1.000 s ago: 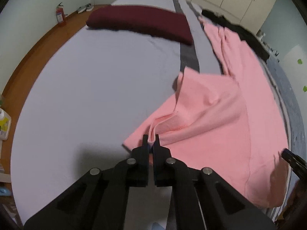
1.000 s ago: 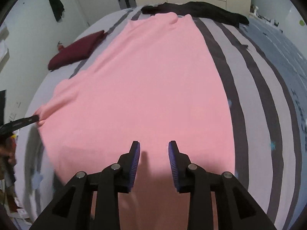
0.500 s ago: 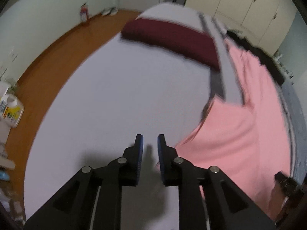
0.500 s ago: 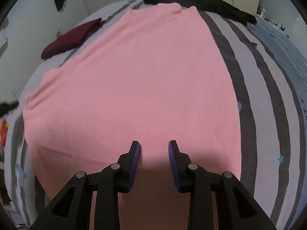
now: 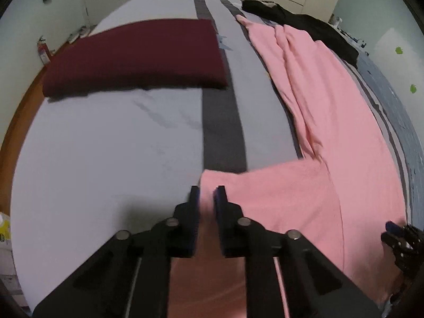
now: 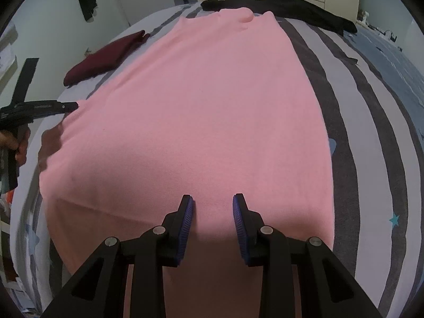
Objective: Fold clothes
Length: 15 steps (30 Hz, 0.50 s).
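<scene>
Pink garment [image 6: 201, 111]: lying spread flat along the bed [image 5: 106, 143], its far end reaching toward the black clothing [image 6: 291, 8] at the far edge, its near end hanging over the near edge; in the left wrist view a folded flap [image 5: 270, 193] is lying across its left side.
Left tongs [image 5: 206, 198]: sitting slightly parted over the near-left corner of the pink flap, with pink cloth showing in the gap; whether they are touching it I cannot tell.
Right tongs [image 6: 213, 209]: standing spread wide above the garment's near end, gripping nothing.
Maroon garment [image 5: 137, 53]: lying folded near the bed's left edge, apart from the pink one.
Bed cover: showing pale grey with dark stripes [image 5: 222, 122] running lengthwise.
</scene>
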Tool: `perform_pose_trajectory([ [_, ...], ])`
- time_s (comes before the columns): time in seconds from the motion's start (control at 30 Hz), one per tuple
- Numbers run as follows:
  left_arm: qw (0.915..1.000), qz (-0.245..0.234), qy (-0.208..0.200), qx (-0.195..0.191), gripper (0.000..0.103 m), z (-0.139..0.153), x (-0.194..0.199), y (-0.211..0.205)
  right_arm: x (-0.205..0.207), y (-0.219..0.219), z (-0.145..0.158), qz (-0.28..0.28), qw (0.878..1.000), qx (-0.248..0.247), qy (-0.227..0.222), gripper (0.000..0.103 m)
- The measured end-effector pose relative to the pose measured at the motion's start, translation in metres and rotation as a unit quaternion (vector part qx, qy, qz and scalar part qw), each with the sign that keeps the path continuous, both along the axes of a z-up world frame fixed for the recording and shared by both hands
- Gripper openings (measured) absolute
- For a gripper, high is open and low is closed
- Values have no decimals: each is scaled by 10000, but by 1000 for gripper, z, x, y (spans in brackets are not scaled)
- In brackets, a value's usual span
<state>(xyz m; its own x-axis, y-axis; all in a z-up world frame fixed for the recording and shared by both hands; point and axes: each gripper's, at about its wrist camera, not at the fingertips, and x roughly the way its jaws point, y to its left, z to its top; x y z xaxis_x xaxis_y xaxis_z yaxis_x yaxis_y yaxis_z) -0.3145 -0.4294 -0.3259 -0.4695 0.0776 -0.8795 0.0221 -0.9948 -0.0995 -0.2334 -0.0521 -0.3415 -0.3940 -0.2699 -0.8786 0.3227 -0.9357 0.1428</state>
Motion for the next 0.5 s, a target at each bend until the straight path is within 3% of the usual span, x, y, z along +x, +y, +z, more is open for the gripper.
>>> perform_pose_trajectory([
  [0.1,9988,293,158,-353,0,4,-7,-14,-1,-2,-2,-10,10000,-13,26,29],
  [0.27,9973,686,170,190,1,12,1,-48,-1,-3,-3,-46,10000,-36,36,29],
  [0.33,9966,716,163,376,17,19,17,-56,-2,-3,-3,-52,10000,-55,18,29],
  [0.5,9973,582,58,441,41,21,54,-52,-4,-2,-1,-28,10000,-78,-28,29],
])
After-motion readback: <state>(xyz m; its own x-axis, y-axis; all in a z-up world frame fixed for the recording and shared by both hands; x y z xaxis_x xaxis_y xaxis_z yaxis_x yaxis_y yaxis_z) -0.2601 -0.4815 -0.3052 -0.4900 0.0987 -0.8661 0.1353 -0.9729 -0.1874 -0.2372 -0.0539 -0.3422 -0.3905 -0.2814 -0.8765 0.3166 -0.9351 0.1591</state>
